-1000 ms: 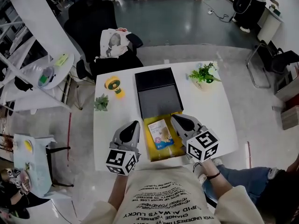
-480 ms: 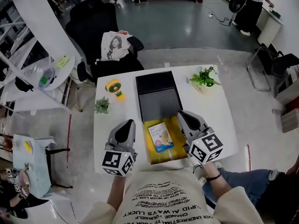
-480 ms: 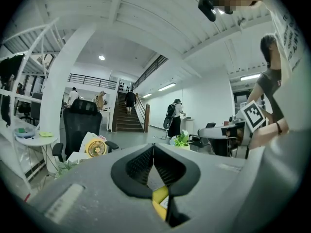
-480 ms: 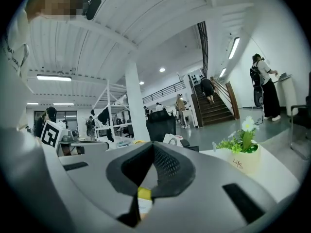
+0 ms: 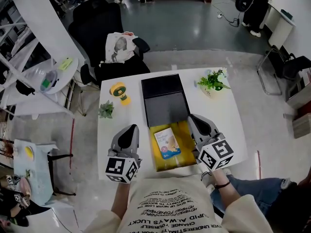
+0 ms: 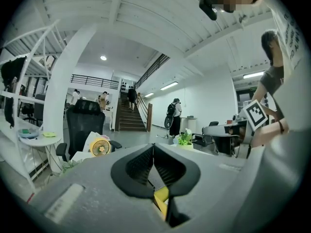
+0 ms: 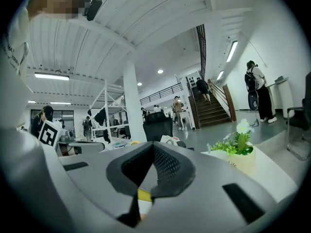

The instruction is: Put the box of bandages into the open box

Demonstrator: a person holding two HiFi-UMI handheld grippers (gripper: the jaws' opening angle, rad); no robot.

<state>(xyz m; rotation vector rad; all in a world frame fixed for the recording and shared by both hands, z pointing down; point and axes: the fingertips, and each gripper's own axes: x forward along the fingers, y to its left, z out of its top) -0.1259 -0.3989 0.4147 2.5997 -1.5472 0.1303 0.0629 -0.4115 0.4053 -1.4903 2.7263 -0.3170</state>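
Note:
The bandage box (image 5: pixel 167 141), pale with blue and orange print, lies flat on a yellow tray (image 5: pixel 180 131) at the table's near edge. Just beyond it the open black box (image 5: pixel 166 108) stands with its lid (image 5: pixel 162 85) laid behind it. My left gripper (image 5: pixel 131 129) hovers left of the yellow tray and my right gripper (image 5: pixel 195 118) hovers right of it, both apart from the bandage box. In the left gripper view the left gripper (image 6: pixel 153 146) has its jaws together with nothing between them. The right gripper (image 7: pixel 153 145) looks the same in its own view.
On the white table (image 5: pixel 223 115) stand a yellow desk fan (image 5: pixel 118 89), a small green plant (image 5: pixel 105 108) at the left and a potted plant (image 5: pixel 212 79) at the far right. A black chair (image 5: pixel 97 23) with a bag stands behind the table.
Both grippers have drawn back slightly toward me and apart from each other, the right one to the right. The bandage box has stayed on the yellow tray.

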